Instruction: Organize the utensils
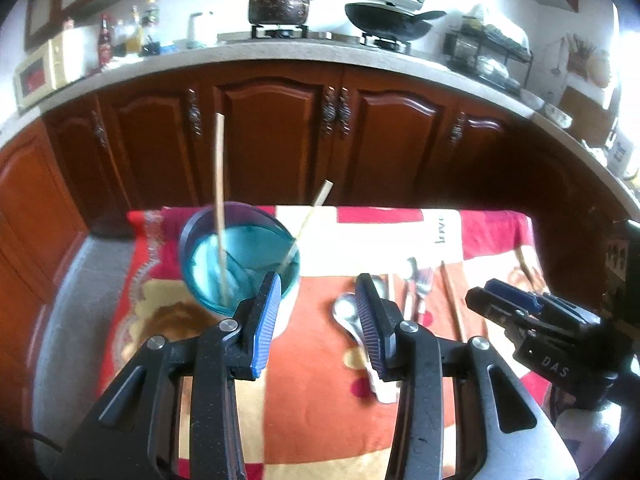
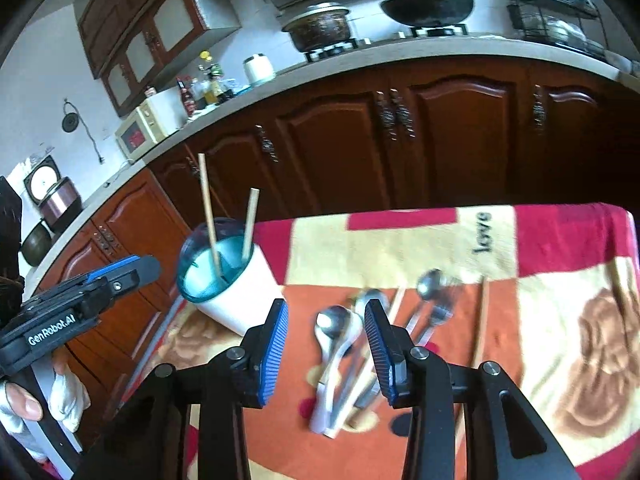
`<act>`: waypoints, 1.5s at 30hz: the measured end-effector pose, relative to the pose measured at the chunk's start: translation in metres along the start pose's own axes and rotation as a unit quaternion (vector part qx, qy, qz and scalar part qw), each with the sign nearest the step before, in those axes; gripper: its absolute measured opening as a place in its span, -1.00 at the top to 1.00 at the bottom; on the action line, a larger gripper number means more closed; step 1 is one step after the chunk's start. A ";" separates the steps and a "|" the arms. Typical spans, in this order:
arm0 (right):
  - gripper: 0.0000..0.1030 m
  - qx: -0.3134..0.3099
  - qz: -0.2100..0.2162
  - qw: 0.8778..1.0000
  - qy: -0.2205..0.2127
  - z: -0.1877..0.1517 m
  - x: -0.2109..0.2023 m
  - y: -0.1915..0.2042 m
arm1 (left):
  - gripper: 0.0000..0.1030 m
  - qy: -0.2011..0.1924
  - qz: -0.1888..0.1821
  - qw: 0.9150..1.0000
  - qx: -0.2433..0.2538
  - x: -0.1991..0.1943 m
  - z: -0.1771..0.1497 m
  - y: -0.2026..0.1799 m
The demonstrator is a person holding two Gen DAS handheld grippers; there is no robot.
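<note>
"GenRobot.AI" left claw (image 2: 132, 270), cloth (image 2: 400, 240) "love" (blurred, perhaps)

Chopsticks (image 2: 210, 220) stand in cup (image 2: 232, 292), left of spoons (image 2: 336, 344).

The cloth (image 2: 400, 240) on the table is a patchwork of red, orange and cream blocks with brown blotches, dark red dots and the black word "love", while the cup (image 2: 224, 276) is white outside with a clear teal-blue rim and inside, holding two pale tan chopsticks (image 2: 209, 216). The spoons (image 2: 336, 332) are shiny silver with white handles, and the fork (image 1: 424, 284) beside them is silver too. Both the left gripper (image 1: 318, 316) and the right gripper (image 2: 326, 344) are black with ribbed blue pads (image 2: 276, 352), and behind them the cabinets (image 1: 280, 136) are dark reddish-brown wood under a pale grey counter (image 1: 320, 58).
</note>
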State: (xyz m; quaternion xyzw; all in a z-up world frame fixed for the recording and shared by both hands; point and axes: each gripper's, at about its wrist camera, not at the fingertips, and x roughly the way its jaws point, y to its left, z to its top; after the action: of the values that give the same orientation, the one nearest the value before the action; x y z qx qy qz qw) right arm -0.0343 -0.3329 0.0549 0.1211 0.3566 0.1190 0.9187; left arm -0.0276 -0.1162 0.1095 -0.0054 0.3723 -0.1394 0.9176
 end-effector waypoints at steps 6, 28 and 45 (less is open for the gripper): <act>0.24 0.036 -0.028 0.999 0.027 -0.018 0.005 -0.046 | 0.26 0.037 -0.027 0.999 -0.016 0.019 -0.012 -0.010; 0.25 0.108 -0.026 0.991 0.079 -0.031 0.074 -0.131 | 0.26 0.146 -0.013 0.989 0.014 0.158 -0.020 -0.063; 0.37 0.069 -0.057 0.986 0.141 -0.001 0.134 -0.153 | 0.47 0.198 0.071 0.974 0.080 0.246 -0.004 -0.082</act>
State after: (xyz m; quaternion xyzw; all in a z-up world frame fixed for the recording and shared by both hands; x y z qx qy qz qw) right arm 0.0816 -0.4364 -0.0766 0.1453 0.4961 0.0575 0.8541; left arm 0.1168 -0.2581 -0.0519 0.1225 0.5337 -0.1012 0.8306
